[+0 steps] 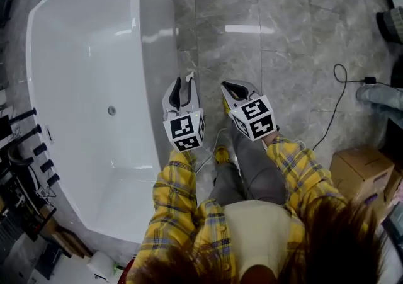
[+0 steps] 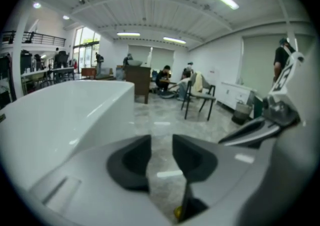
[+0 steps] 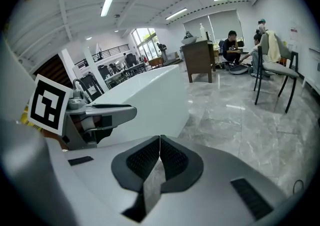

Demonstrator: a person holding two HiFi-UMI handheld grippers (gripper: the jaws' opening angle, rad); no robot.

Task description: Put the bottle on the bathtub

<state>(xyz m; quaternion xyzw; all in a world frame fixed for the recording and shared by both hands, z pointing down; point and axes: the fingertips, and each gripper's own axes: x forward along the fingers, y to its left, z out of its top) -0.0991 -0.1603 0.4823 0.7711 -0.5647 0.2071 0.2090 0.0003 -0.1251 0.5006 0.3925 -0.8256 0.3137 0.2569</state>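
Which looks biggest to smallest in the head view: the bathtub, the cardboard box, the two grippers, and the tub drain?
1. bathtub, by far.
2. cardboard box, left gripper, right gripper: roughly alike, and the grippers sit nearer the camera, so unranked.
3. tub drain, smallest.

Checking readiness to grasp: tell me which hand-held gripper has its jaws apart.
The left white hand-held gripper, the one nearer the white bathtub: its jaws stand apart, empty. The right hand-held gripper has its jaws closed together.
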